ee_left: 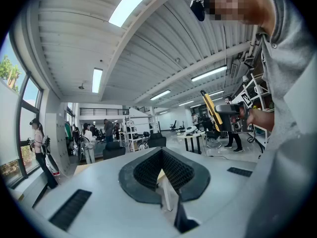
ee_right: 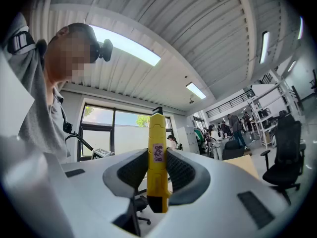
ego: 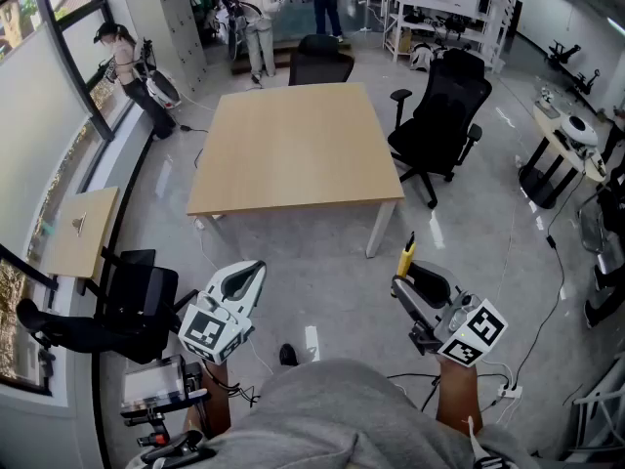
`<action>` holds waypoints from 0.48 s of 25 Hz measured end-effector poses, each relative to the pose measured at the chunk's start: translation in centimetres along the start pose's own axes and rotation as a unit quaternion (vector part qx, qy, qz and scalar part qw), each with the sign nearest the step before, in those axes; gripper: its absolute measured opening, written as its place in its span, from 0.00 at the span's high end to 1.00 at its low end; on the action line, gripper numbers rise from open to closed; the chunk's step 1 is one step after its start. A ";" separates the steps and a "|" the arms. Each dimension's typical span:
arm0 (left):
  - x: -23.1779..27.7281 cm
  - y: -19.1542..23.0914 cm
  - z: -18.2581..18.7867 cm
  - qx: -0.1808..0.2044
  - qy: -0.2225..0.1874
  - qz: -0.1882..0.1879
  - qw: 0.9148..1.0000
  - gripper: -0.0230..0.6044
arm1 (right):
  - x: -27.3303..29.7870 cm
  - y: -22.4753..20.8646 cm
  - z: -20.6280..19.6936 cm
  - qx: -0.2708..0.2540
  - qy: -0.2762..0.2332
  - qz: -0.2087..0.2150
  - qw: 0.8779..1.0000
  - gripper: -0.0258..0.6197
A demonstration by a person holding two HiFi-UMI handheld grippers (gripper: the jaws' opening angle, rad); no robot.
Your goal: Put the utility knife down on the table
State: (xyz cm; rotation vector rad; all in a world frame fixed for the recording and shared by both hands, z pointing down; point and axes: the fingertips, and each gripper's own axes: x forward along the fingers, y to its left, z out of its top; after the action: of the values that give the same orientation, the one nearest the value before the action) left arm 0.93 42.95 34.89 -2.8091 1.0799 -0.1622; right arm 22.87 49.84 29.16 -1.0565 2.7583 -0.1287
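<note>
A yellow utility knife point(ee_right: 157, 157) with a black tip stands upright between the pads of my right gripper point(ee_right: 157, 170), which is shut on it. In the head view the knife point(ego: 405, 257) sticks up from the right gripper point(ego: 410, 279), held low in front of me, well short of the wooden table point(ego: 293, 149). My left gripper point(ego: 244, 279) is at the lower left, also short of the table. Its jaws point(ee_left: 161, 175) are closed together with nothing between them. The knife point(ee_left: 212, 111) also shows at the right of the left gripper view.
A black office chair point(ego: 439, 125) stands at the table's right side and another point(ego: 320, 62) at its far edge. A small side table point(ego: 83, 228) and a dark chair point(ego: 137, 296) are at the left. People point(ego: 259, 22) stand at the back. Cables point(ego: 547, 262) lie on the floor at the right.
</note>
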 end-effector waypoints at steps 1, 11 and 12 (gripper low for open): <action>0.0 -0.1 0.0 0.000 0.000 0.000 1.000 0.96 | -0.1 0.0 0.0 0.001 0.000 0.000 1.000 0.78; -0.1 -0.5 -0.3 -0.005 -0.004 0.005 1.000 0.96 | -0.2 -0.8 -0.8 0.002 0.003 -0.002 1.000 0.78; -0.5 -0.4 -0.5 -0.008 -0.003 0.013 1.000 0.96 | 0.1 -0.9 -1.1 0.003 0.005 0.003 1.000 0.78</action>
State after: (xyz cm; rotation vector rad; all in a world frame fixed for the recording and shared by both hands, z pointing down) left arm 0.77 43.51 35.46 -2.8065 1.1209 -0.1419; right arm 23.18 49.13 30.36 -1.0482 2.7682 -0.1409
